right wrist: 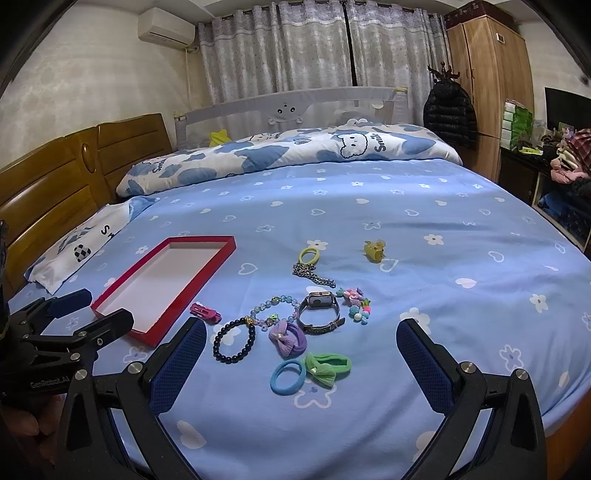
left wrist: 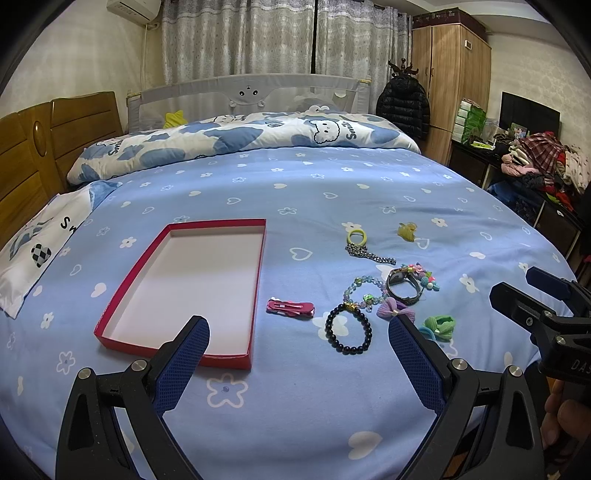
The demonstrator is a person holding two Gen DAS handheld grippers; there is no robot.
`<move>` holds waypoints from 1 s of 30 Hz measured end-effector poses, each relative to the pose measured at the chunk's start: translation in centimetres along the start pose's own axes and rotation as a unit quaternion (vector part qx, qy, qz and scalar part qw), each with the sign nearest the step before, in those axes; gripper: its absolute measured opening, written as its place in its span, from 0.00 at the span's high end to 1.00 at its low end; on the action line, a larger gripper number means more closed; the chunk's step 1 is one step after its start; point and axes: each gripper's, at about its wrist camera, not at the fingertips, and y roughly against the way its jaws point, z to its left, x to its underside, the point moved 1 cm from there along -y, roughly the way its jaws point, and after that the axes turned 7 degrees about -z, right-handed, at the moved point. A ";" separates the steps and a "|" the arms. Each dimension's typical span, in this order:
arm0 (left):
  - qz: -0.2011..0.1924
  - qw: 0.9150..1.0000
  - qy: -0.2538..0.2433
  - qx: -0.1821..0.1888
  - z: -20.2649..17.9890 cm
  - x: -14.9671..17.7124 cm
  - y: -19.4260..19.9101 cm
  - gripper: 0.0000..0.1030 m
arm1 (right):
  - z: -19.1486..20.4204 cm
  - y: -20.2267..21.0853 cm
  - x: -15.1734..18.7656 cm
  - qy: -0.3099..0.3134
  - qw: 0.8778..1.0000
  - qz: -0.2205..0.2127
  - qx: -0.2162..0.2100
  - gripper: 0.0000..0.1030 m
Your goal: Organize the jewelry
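Both claws, left gripper (left wrist: 298, 343) and right gripper (right wrist: 301, 345), gape wide and hold nothing above a blue bedsheet (right wrist: 443, 258). Jewelry, including a black bead bracelet (right wrist: 235, 339), lies beside an empty red tray (left wrist: 177, 291). The left gripper's body reads "GenRobot.AI"; the quilt (right wrist: 295, 151) reads "Smile".

We are in a home bedroom. We identify it by the bed (left wrist: 332, 184) with its wooden headboard (left wrist: 33, 155), a folded quilt (left wrist: 236, 140), drawn curtains (left wrist: 280, 37), a wardrobe (left wrist: 450, 70), an air conditioner (left wrist: 133, 8) and piled clothes (left wrist: 543, 155).
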 end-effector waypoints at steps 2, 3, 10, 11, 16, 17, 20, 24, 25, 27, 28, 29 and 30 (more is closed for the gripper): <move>0.000 1.000 0.001 0.000 0.0 0.0 0.0 0.04 | 0.0 0.0 0.0 0.000 1.000 0.000 0.000 0.00; 0.000 1.000 0.001 0.000 0.0 0.0 0.0 0.04 | 0.0 0.0 0.0 0.000 1.000 0.000 0.000 0.00; 0.003 1.000 -0.001 0.001 -0.1 0.1 -0.1 0.04 | 0.0 0.0 0.0 0.000 1.000 0.000 -0.001 0.00; 0.004 1.000 0.000 0.002 -0.1 0.1 -0.1 0.04 | 0.0 0.0 0.1 0.000 1.000 0.000 -0.001 0.00; 0.015 1.000 0.006 0.008 0.0 0.2 -0.8 0.05 | 0.0 0.0 0.1 -0.001 1.000 0.001 -0.001 0.00; 0.018 1.000 0.009 0.009 0.1 0.3 -0.9 0.05 | -0.1 -0.1 0.2 -0.003 1.000 0.001 -0.001 0.00; 0.024 1.000 0.014 0.010 0.4 0.2 -1.2 0.05 | -0.2 -0.2 0.3 -0.006 1.000 0.005 -0.003 0.01; 0.033 0.999 0.013 0.013 0.5 0.3 -1.8 0.06 | -0.6 -0.5 0.6 -0.013 1.000 0.011 -0.006 0.01; 0.037 0.999 0.012 0.015 0.4 0.3 -2.0 0.06 | -0.7 -0.6 0.7 -0.015 1.000 0.014 -0.007 0.01; 0.043 0.999 0.013 0.018 0.4 0.3 -2.4 0.06 | -1.2 -1.1 1.0 -0.019 1.000 0.023 -0.009 0.01; 0.047 0.999 0.012 0.019 0.4 0.4 -2.7 0.06 | -1.3 -1.3 1.2 -0.021 0.999 0.028 -0.008 0.03; 0.054 0.998 0.013 0.022 0.5 0.4 -3.2 0.08 | -1.6 -1.6 1.3 -0.022 0.999 0.033 -0.008 0.05; 0.058 0.998 0.014 0.023 0.5 0.4 -3.5 0.09 | -1.7 -1.9 1.5 -0.025 0.999 0.039 -0.009 0.07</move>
